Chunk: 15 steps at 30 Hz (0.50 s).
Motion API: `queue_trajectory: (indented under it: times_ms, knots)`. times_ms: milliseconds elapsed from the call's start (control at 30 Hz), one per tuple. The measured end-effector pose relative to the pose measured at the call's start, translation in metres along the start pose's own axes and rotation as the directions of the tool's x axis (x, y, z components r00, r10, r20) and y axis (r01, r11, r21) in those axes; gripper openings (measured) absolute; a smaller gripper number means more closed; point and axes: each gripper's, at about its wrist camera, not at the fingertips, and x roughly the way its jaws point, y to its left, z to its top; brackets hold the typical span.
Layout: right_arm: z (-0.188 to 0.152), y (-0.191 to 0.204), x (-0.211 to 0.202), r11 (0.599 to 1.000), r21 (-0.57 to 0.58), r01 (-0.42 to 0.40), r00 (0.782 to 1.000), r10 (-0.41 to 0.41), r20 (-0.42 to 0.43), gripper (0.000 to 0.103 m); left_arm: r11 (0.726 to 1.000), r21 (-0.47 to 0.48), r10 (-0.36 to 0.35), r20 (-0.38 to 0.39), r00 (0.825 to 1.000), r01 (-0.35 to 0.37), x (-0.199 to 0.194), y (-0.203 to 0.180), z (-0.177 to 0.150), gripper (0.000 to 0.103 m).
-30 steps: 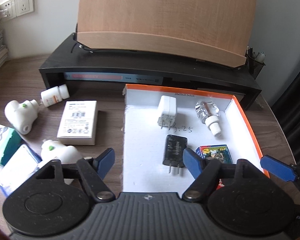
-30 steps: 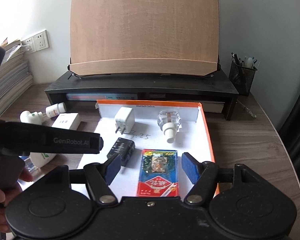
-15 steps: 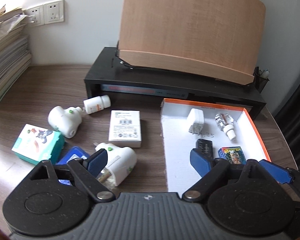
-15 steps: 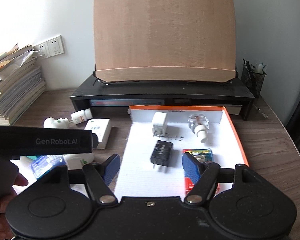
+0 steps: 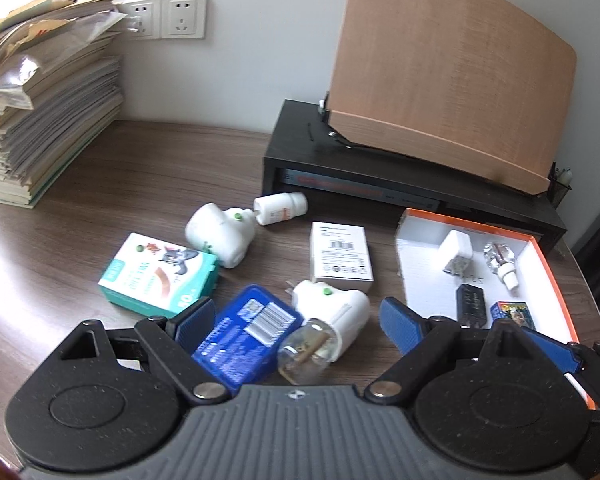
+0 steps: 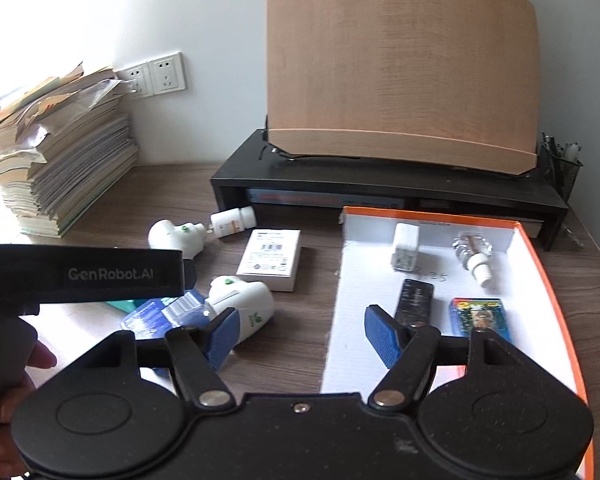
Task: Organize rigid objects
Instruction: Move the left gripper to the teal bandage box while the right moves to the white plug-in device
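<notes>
An orange-rimmed white box [image 5: 540, 252] [image 6: 548, 280] holds a white charger [image 5: 455, 251], a black charger [image 6: 416, 300], a clear bottle [image 6: 473, 251] and a card pack [image 6: 480, 315]. Left of it on the desk lie a white box [image 5: 341, 256], two white plug-in devices [image 5: 332, 312] [image 5: 220, 234], a pill bottle [image 5: 280, 208], a teal box [image 5: 156, 276] and a blue tin [image 5: 244, 340]. My left gripper [image 5: 298, 322] is open above the near plug-in device and the blue tin. My right gripper [image 6: 300, 334] is open over the box's left edge.
A black monitor stand [image 6: 380, 196] with a wooden board [image 6: 400, 68] stands at the back. A stack of books [image 5: 40, 120] is at the far left, a pen holder [image 6: 560, 168] at the far right. The desk edge curves away on the right.
Both grippers have moved back and to the left, away from the box. The left one now looks over the loose objects on the desk instead of the box. Both stay open.
</notes>
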Motion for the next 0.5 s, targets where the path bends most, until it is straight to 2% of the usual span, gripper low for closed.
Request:
queue_trajectory:
  times_ms: [500]
  knots:
    - [-0.005,0.038,0.015,0.999,-0.032,-0.034,0.999,0.032,-0.036,0.082,0.999,-0.037,0.026,-0.021,0.999,-0.026,0.002,0.043,-0.007,0.092]
